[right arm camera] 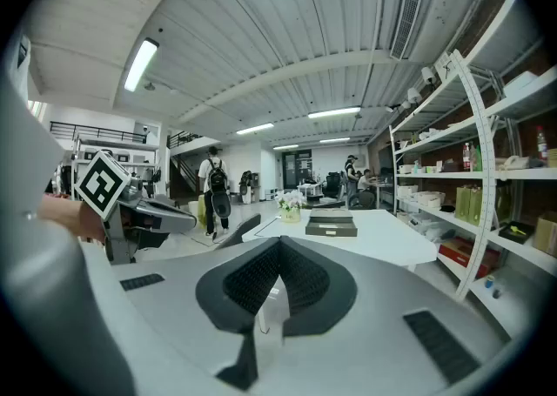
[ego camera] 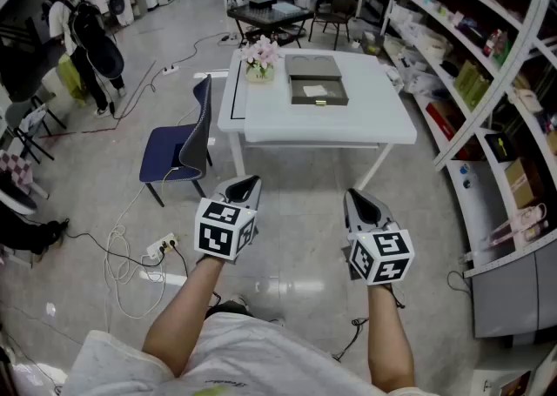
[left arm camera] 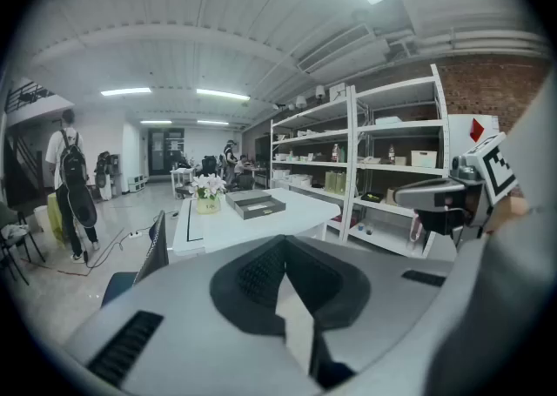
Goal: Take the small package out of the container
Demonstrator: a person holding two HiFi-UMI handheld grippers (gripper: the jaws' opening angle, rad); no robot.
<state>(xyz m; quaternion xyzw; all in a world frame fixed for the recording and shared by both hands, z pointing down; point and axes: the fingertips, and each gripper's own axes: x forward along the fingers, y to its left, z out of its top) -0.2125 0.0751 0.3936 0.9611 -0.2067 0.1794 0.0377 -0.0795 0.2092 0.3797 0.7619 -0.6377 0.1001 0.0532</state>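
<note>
Across the room, the white bench [ego camera: 374, 129] is carrying the grey container [ego camera: 339, 95], with the small package [ego camera: 315, 88] seemingly lying inside. I am holding my left gripper [ego camera: 247, 182] and right gripper [ego camera: 355, 197] closed and empty; arriving shut risks shoving the container.

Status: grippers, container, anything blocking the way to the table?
Left gripper and right gripper both shut, empty, short of the table. Container sits on it beside the flowers, untouched. Chair off to the left, not in the way.
</note>
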